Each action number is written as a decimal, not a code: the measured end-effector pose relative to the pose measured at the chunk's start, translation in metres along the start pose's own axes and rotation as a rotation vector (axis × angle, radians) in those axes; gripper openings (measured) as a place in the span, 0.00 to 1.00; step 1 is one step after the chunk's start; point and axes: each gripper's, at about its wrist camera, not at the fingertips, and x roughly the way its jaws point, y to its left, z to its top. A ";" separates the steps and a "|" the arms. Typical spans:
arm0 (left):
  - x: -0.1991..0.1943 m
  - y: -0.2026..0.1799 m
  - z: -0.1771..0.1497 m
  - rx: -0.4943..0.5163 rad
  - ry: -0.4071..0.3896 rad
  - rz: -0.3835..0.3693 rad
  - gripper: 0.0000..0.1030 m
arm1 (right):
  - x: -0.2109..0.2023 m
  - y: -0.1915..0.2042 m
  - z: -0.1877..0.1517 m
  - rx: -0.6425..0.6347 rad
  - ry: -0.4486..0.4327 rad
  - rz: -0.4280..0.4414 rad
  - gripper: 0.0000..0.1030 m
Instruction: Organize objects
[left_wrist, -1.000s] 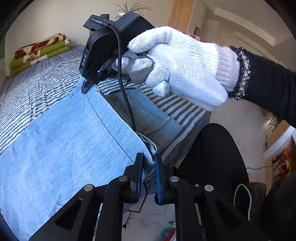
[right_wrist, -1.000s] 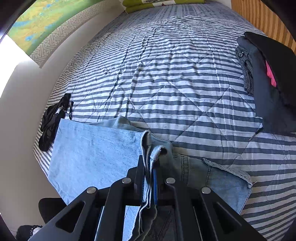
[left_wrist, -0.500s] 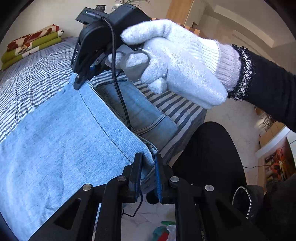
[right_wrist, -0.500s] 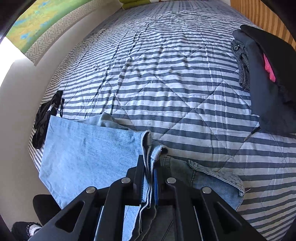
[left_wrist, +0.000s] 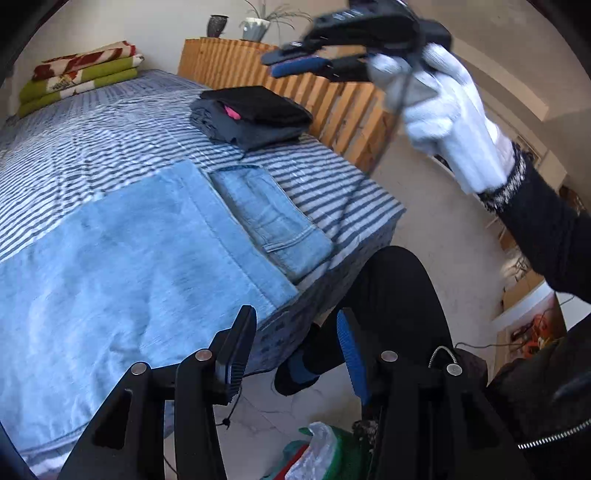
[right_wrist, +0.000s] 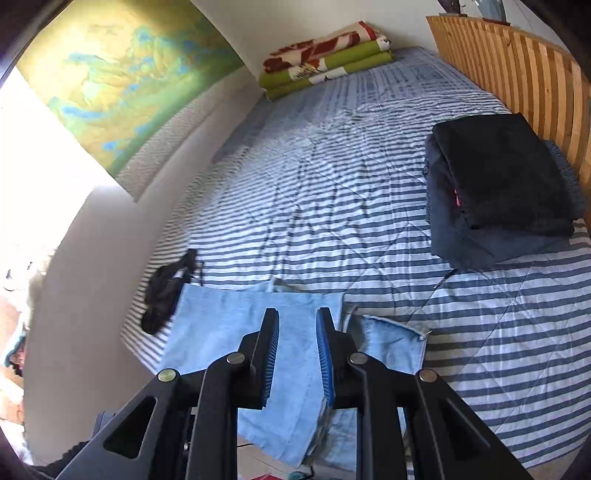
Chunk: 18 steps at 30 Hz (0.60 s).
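Light blue jeans lie folded flat on the striped bed, at its near edge, with the pocketed waist part beside the fold. My left gripper hovers off the bed's edge, jaws opening, nothing between them. In the left wrist view my right gripper is lifted high in a white-gloved hand, well clear of the jeans. In the right wrist view my right gripper hangs above the jeans, jaws opening a little, pads bare.
A stack of dark folded clothes sits by the wooden slatted board. A small black garment lies left of the jeans. Folded green and red blankets rest at the far end. The person's black-clad leg stands by the bed.
Both grippers have let go of the jeans' edge and opened. The right one has risen well above the bed; the left has drawn back off the edge. The jeans now lie flat.
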 end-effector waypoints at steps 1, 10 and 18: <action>-0.016 0.009 0.000 -0.010 -0.024 0.028 0.49 | -0.013 0.006 -0.006 -0.008 -0.016 0.020 0.20; -0.083 0.086 -0.043 -0.133 -0.053 0.362 0.50 | 0.036 0.001 -0.102 0.016 0.101 -0.084 0.32; -0.055 0.156 -0.088 -0.286 0.012 0.409 0.49 | 0.131 0.034 -0.133 -0.139 0.154 -0.170 0.29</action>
